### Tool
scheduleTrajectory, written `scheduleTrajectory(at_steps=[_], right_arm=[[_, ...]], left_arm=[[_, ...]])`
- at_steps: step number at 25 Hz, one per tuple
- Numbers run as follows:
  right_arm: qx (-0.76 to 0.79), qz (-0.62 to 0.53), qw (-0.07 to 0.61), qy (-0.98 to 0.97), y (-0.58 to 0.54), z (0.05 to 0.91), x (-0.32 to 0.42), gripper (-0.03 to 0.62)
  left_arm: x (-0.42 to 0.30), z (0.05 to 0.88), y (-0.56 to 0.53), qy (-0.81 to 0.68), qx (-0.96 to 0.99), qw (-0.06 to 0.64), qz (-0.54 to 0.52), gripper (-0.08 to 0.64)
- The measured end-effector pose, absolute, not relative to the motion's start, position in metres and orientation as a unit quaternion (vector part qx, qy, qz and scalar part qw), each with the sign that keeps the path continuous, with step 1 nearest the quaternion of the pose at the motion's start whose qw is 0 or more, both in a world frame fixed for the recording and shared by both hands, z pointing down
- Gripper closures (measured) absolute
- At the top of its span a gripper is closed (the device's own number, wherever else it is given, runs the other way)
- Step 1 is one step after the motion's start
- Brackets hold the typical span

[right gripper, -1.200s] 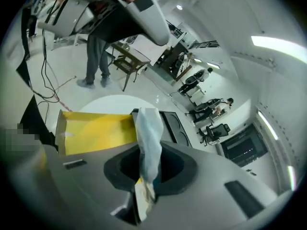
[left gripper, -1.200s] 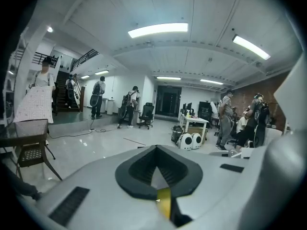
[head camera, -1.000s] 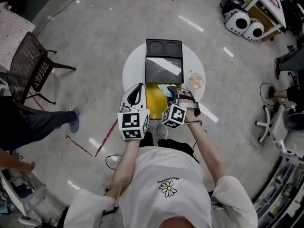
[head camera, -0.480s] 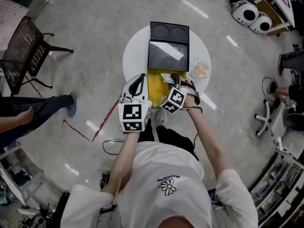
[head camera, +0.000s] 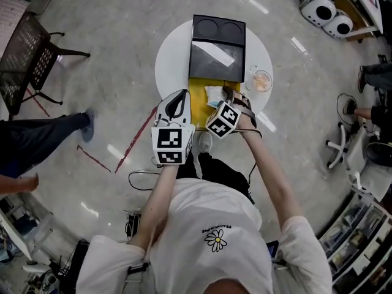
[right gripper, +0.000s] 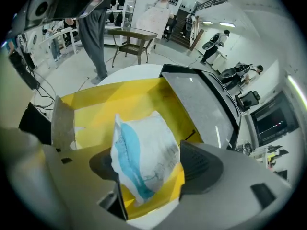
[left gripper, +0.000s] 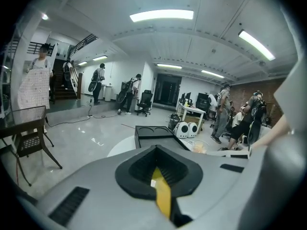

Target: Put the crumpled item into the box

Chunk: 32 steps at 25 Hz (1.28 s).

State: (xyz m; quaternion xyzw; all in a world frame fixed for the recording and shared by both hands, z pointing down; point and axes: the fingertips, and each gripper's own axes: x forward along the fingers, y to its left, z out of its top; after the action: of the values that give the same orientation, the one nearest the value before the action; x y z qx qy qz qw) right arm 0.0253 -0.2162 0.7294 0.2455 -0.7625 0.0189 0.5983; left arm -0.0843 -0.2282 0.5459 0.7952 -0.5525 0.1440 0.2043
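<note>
Fingers (right gripper: 204,166) of the right gripper (right gripper: 148,170) are clamped on the crumpled item (right gripper: 143,158), a white wad with blue print. It stands up between the dark pads and bulges out above them.

Left gripper (left gripper: 160,189): jaws drawn together on nothing, with only a thin yellow sliver showing through the slit. It hangs at our 11 o'clock, just off the near edge of the table (head camera: 171,72), and has no part in the work.

Straight ahead at 12 o'clock the yellow box (right gripper: 120,99) lies open. Its cardboard flap is folded out toward 9 o'clock. The wad sits over the near part of the yellow floor. We cannot tell whether it touches the floor or hangs just above it.

Beyond the box, also at 12, is a dark tray (head camera: 218,41) with two round recesses at its far end. A glass cup (head camera: 261,80) stands at 1 o'clock, near the table's rim. A mesh chair (head camera: 27,54) stands on the floor at 10 o'clock, well apart.

Our reading is that the carry is done and the release is in hand. The next move calls for easing the wad down inside the walls and then parting the jaws. The gripper should lift straight up so the paper does not cling to a pad and ride out with it.
</note>
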Motion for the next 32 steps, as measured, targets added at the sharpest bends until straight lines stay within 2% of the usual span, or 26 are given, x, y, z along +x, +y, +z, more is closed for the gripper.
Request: scheduleTrajectory(at_steps=[10, 20, 28, 32], right_arm=[[0.225, 0.039, 0.588, -0.776, -0.198, 0.714, 0.030, 0.282], [0.205, 0.039, 0.557, -0.804, -0.195, 0.653, 0.021, 0.284], [0.323, 0.036, 0.428, -0.843, -0.224, 0.549, 0.021, 0.284], [0.426, 0.058, 0.303, -0.851, -0.244, 0.485, 0.032, 0.284]], left_arm=[[-0.077, 0.542, -0.231, -0.551, 0.800, 0.197, 0.132, 0.560], [-0.080, 0.508, -0.246, -0.555, 0.809, 0.164, 0.103, 0.560], [-0.055, 0.465, -0.249, -0.539, 0.829, 0.118, 0.092, 0.560], [-0.047, 0.448, -0.248, -0.535, 0.832, 0.106, 0.097, 0.560]])
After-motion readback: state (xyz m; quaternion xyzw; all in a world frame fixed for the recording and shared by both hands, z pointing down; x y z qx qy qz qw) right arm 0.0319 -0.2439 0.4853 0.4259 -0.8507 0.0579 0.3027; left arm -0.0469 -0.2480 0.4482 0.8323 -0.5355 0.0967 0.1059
